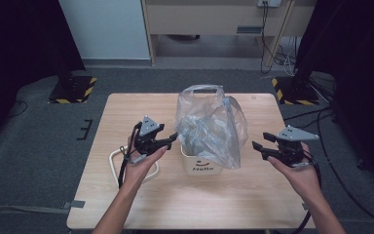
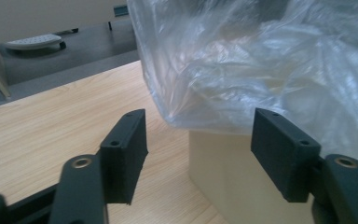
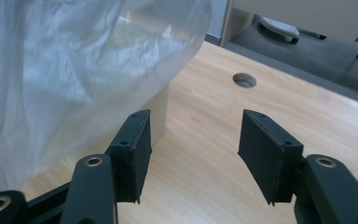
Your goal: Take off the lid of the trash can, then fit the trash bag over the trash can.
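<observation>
Clear plastic bag (image 1: 212, 129) found standing crumpled in and over a small cream bin (image 1: 202, 165) at mid-table, bag mouth and handle loop up, one side draped down past the bin's rim. Bin marked with a smile and the word "Hello" on its near face. Left gripper (image 1: 171, 139) positioned just beside the bag's left flank, jaws apart and empty; in the left gripper view, bag (image 2: 261, 60) and bin wall (image 2: 223, 168) seen ahead between the pads, not pressed. Right gripper (image 1: 263, 144) held apart from the bag on its right side, jaws likewise parted with nothing between; bare wooden table (image 3: 223, 140) seen through the gap, bag (image 3: 74, 70) off to the side. Cream loop-shaped handle (image 1: 114, 163) noted lying on the table (image 1: 126, 107) under the left hand (image 1: 141, 165).
</observation>
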The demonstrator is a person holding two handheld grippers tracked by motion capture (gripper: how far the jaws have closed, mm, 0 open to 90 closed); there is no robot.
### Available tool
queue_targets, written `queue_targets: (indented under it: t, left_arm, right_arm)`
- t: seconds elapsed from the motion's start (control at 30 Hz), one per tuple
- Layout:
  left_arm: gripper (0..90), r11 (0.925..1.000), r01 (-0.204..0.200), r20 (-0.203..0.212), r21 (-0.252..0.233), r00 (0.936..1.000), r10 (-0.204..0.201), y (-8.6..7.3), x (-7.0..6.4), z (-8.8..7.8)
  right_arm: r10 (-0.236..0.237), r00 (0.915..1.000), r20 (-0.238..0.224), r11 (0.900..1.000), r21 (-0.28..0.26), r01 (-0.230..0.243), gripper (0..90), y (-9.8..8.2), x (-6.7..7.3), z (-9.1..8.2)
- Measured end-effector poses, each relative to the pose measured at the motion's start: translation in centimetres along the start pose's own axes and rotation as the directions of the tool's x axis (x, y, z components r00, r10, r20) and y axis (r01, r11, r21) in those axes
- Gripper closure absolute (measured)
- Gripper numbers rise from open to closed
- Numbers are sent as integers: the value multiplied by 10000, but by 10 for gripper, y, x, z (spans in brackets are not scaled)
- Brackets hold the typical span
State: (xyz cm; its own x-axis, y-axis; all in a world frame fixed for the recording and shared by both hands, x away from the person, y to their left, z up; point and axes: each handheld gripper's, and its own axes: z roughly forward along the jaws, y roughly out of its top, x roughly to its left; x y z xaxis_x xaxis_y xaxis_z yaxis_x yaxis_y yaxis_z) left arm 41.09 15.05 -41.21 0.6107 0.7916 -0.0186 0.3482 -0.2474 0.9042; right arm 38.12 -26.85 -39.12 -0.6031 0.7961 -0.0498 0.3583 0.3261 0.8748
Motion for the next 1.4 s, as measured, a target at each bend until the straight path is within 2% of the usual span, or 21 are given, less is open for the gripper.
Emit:
queue_targets:
  t: [0.17, 0.27, 0.73, 0.87, 1.23, 1.3, 1.4]
  left_arm:
    - [237, 9999, -151, 139, -18, 9998, 152, 14, -12, -4]
    - [213, 9996, -247, 248, -114, 9994, 250, 21, -19, -5]
    - [202, 9979, -620, 474, -190, 9969, 629, 39, -31, -2]
    - [199, 9980, -619, 501, -135, 9968, 625, 42, -31, 3]
    - [198, 9972, -734, 763, -165, 9943, 745, 48, -38, 13]
    - [197, 9961, -865, 757, -182, 9933, 876, 48, -39, 13]
    - [199, 9966, -796, 764, -207, 9938, 809, 49, -37, 15]
  right_arm:
    - [69, 9999, -144, 9995, -322, -73, 419, 26, -9, 6]
    - [66, 9997, -255, 9989, -454, -77, 406, 35, -12, 8]
    - [151, 9981, -605, 9979, -626, -189, 387, 51, -21, 14]
    - [87, 9974, -718, 9987, -494, -123, 371, 59, -21, 26]
    - [159, 9934, -1133, 9999, 23, -157, 378, 80, -30, 74]
    - [99, 9935, -1131, 9999, 120, -86, 404, 81, -30, 82]
    - [159, 9929, -1177, 9995, 280, -127, 506, 79, -29, 92]
